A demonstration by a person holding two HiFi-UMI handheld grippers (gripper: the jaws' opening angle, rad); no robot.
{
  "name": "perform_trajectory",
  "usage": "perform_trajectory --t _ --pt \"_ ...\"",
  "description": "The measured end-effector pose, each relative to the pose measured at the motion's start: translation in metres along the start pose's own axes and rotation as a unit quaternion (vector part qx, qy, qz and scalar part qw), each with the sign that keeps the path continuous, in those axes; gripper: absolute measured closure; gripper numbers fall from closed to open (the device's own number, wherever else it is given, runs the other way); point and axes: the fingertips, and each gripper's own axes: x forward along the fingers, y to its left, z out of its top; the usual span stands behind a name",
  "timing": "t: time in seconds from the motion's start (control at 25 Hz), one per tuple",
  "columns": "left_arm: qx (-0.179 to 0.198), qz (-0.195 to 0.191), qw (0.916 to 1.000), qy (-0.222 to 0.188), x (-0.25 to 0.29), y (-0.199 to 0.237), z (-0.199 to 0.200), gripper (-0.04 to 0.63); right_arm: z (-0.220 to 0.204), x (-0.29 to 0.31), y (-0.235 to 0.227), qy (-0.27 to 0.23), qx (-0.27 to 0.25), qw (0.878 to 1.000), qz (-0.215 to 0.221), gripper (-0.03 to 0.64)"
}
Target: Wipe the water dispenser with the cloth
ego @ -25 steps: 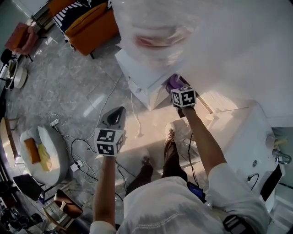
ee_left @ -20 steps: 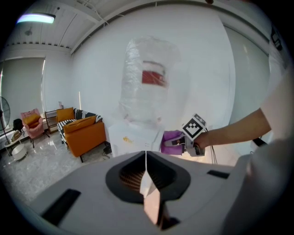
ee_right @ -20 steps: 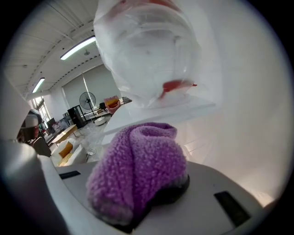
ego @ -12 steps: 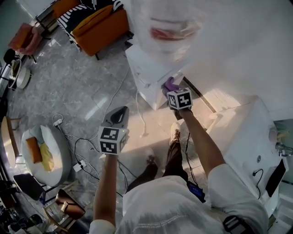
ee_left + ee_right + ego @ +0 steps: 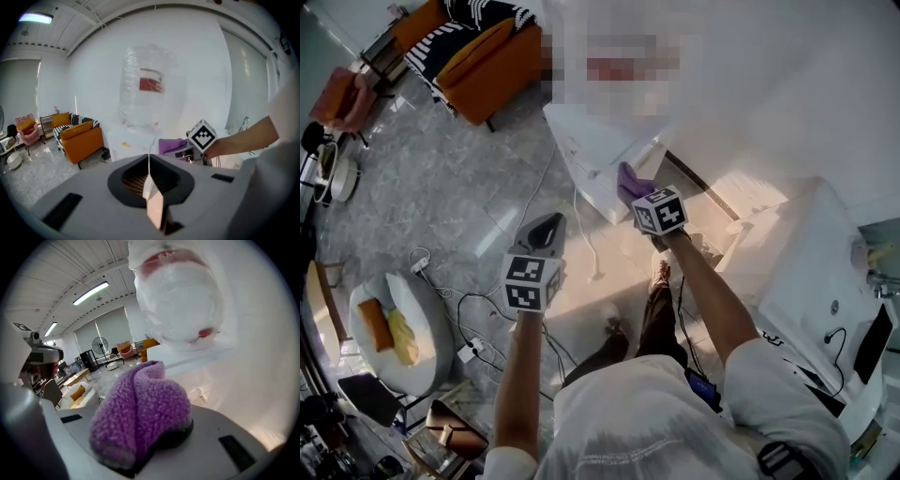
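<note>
The white water dispenser (image 5: 598, 148) stands on the floor ahead, with a clear bottle (image 5: 144, 89) on top, wrapped in plastic. My right gripper (image 5: 637, 194) is shut on a folded purple fleece cloth (image 5: 629, 177), which is at the dispenser's near right side. Seen from the right gripper view, the cloth (image 5: 140, 416) bulges out of the jaws below the bottle (image 5: 180, 301). My left gripper (image 5: 546, 225) hangs lower and to the left, away from the dispenser, shut with nothing in it (image 5: 149, 161). The left gripper view also catches the cloth (image 5: 171, 146) beside the dispenser (image 5: 133, 140).
An orange sofa (image 5: 483, 56) sits behind the dispenser on the left. Cables (image 5: 478, 309) trail over the grey floor near a round white seat (image 5: 417, 323). A white counter (image 5: 811, 281) with a tap stands at the right. A pink chair (image 5: 342, 94) is far left.
My right gripper with the cloth has shifted a little left and out from the dispenser's side, so more of the cloth shows. The left gripper has hardly moved.
</note>
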Motion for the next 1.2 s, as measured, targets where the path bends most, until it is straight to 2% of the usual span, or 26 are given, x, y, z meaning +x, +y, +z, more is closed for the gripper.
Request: perform_trajectory --t 0.12,0.36,0.52,0.68,0.84,1.0,1.2 --pt "0.008 -0.011 0.9999 -0.007 0.016 -0.01 0.011 0.577 -0.012 -0.018 -0.021 0.0 0.005 1.0 -0.02 0.551" --pt "0.026 -0.049 0.9985 -0.006 0.063 -0.055 0.034 0.577 -0.032 -0.067 -0.093 -0.006 0.046 0.996 -0.081 0.551" --pt "0.034 -0.068 0.997 0.012 0.107 -0.089 0.033 0.577 -0.051 -0.099 -0.147 -0.007 0.076 0.99 -0.12 0.551" --pt "0.028 -0.079 0.996 0.033 0.148 -0.113 0.023 0.577 -0.079 -0.122 -0.191 -0.003 0.119 0.981 -0.156 0.551" --pt "0.022 -0.056 0.9968 0.053 0.186 -0.118 0.014 0.577 -0.098 -0.128 -0.225 0.002 0.142 0.976 -0.164 0.551" --pt "0.017 -0.051 0.9956 0.077 0.221 -0.124 0.001 0.577 -0.117 -0.117 -0.26 0.014 0.16 0.974 -0.161 0.551" --pt "0.011 -0.053 0.9915 0.119 0.258 -0.127 -0.025 0.577 -0.144 -0.08 -0.284 0.038 0.177 0.974 -0.135 0.551"
